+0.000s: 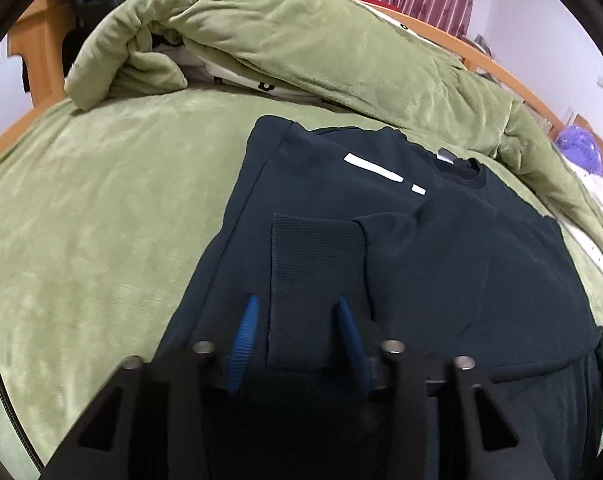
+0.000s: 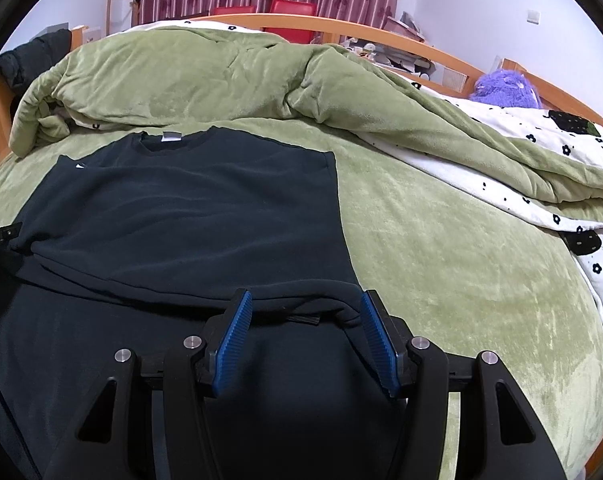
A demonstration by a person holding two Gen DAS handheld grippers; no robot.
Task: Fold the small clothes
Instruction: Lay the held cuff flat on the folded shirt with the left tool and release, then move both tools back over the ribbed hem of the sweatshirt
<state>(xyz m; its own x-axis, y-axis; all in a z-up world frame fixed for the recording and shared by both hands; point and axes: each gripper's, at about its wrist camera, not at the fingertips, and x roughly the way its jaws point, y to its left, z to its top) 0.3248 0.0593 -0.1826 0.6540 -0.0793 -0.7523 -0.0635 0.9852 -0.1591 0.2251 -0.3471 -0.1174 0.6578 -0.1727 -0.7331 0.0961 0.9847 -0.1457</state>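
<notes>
A dark navy sweatshirt [image 1: 441, 264] lies flat on the green bedspread [image 1: 93, 208], neck toward the far side, both side parts folded inward. A ribbed cuff [image 1: 313, 264] lies on top, with white stripes [image 1: 375, 170] beyond it. My left gripper [image 1: 297, 312] is open, its blue fingers either side of the cuff's near end. In the right wrist view the sweatshirt [image 2: 189, 208] fills the left half. My right gripper [image 2: 305, 300] is open over the folded lower edge [image 2: 301, 306], holding nothing.
A rumpled green duvet [image 2: 205, 72] with a white flowered lining [image 2: 541, 184] is heaped along the far side and right of the bed. A purple plush toy [image 2: 505, 88] lies at the far right. A wooden bed frame [image 1: 29, 44] runs behind, with a dark jacket [image 2: 33, 56] at the left.
</notes>
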